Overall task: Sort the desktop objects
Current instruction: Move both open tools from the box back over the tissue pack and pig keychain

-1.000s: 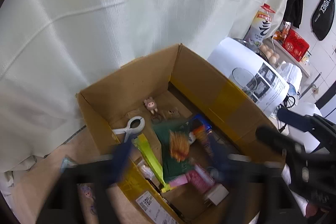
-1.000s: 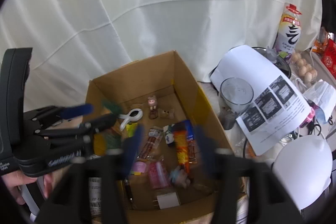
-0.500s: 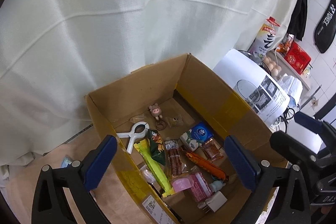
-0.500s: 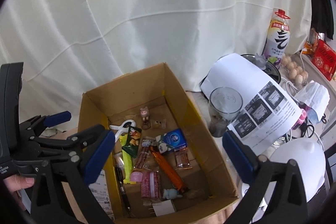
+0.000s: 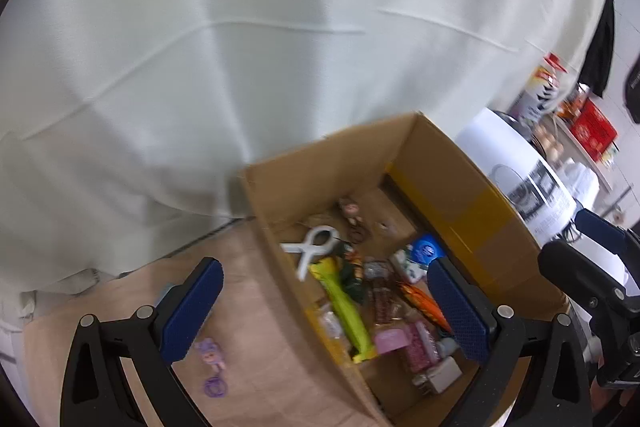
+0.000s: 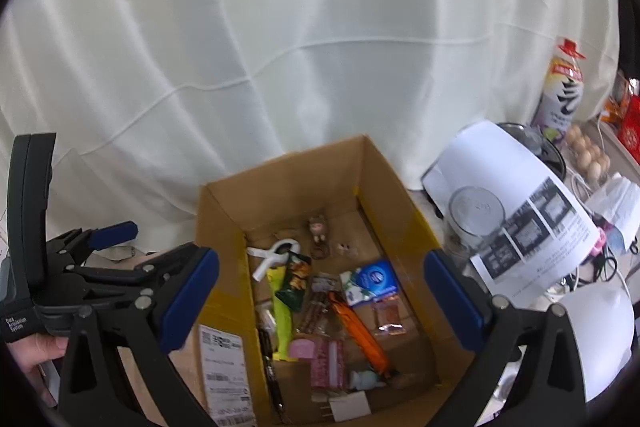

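Observation:
An open cardboard box (image 6: 372, 163) (image 5: 472, 179) holds several small items: a white clip (image 6: 272, 257), a green snack bag (image 6: 295, 281), a yellow-green wrapper (image 5: 346, 309), an orange packet (image 6: 358, 327), a blue tissue pack (image 6: 372, 281) and a pink packet (image 6: 326, 361). A purple keychain toy (image 5: 210, 357) lies on the table left of the box. My left gripper (image 5: 324, 307) is open and empty above the box's left wall. My right gripper (image 6: 322, 301) is open and empty over the box. The left gripper also shows in the right wrist view (image 6: 116, 231).
A white curtain (image 6: 280, 47) hangs behind. Right of the box stand a glass (image 6: 474, 217) under printed paper (image 6: 532, 227), a drink bottle (image 6: 562, 91), eggs (image 6: 588, 153) and a white rounded appliance (image 6: 600, 331). The right gripper shows at the left wrist view's right edge (image 5: 600, 259).
Both grippers went from blurred motion over the box to open and empty. The left wrist view has swung left, so the table and purple toy now show beside the box.

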`<state>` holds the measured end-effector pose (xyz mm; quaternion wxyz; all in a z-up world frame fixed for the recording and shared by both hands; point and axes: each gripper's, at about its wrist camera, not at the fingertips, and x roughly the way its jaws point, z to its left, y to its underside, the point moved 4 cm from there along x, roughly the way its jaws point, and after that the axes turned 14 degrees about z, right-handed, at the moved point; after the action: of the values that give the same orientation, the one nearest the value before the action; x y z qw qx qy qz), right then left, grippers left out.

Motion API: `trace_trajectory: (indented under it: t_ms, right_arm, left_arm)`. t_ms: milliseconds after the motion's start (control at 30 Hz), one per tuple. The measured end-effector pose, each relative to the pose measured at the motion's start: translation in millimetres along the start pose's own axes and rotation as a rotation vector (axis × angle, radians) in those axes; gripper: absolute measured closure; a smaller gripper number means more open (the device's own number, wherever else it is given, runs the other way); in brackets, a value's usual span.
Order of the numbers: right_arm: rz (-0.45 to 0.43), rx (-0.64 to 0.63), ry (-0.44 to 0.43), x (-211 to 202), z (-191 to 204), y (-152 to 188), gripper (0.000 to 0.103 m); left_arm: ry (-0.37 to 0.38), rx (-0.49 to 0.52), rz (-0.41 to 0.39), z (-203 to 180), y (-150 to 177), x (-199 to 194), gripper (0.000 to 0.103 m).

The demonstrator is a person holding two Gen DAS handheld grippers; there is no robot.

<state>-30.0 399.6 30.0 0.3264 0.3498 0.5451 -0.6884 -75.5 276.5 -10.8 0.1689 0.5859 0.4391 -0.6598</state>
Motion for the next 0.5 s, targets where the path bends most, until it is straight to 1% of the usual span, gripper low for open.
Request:
trace_trajectory:
  t_ms: [167, 267, 333, 500]
  right_arm:
    - [-0.017, -0.069, 0.004, -1.9, 31.1, -7.2, 0.000]
    - [-0.034, -0.119, -0.016, -2.5, 51.2, -11.0, 0.000]
    - [-0.041, -0.129, -0.012, -1.0, 63.7, -14.1, 0.000]
    - [-0.019, -0.194, -0.066, 8.0, 98.6, -17.1, 0.000]
  left_arm:
    - [-0.033, -0.065, -0.028, 33.2, 6.2, -13.8, 0.000]
    - [-0.038, -0.105, -0.034, 54.8, 12.7, -19.5, 0.000]
    - [-0.060, -0.134, -0.038, 70.4, 18.6, -22.7, 0.000]
    - [-0.087, -0.211, -0.044, 110.4, 36.0, -30.4, 0.000]
